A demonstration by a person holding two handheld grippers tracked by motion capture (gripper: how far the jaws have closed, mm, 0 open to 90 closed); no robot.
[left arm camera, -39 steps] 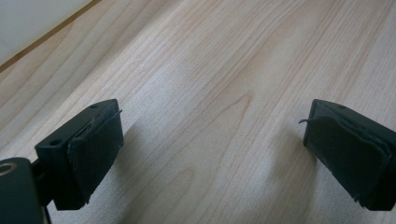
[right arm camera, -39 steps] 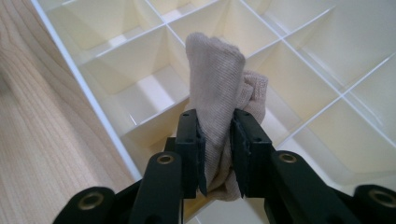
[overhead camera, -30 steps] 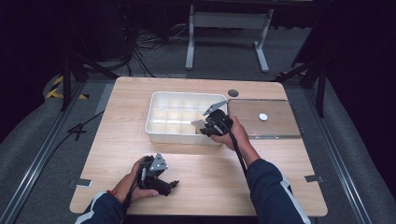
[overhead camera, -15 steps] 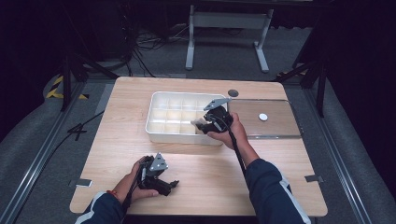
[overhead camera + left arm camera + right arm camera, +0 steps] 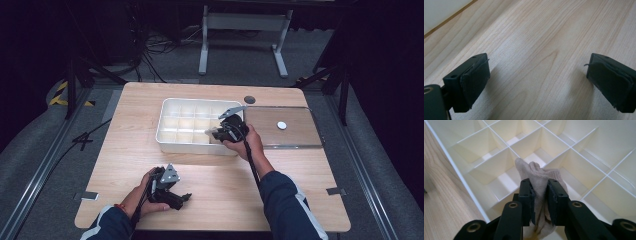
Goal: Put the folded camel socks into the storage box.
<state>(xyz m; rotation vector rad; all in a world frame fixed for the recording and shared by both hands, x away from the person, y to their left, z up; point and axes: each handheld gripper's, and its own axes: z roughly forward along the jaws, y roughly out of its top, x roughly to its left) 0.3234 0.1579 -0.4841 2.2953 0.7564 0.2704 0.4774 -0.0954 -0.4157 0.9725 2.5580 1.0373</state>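
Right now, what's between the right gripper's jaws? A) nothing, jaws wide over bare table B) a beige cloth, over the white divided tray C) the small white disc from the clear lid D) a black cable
B: in the right gripper view the right gripper has its pads pressed on a bunched beige cloth, above the compartments of the white divided tray.

A light wooden table (image 5: 150,100) is set on a grey carpeted floor (image 5: 30,165). Metal rails (image 5: 45,165) are run along the floor at both sides of the table. A grey metal stand (image 5: 240,30) is placed beyond the far edge, and black cables (image 5: 150,45) are strewn on the floor beside it. Yellow-and-black hazard tape (image 5: 62,92) is laid at the left. The surroundings are kept dark, the table being lit from above.
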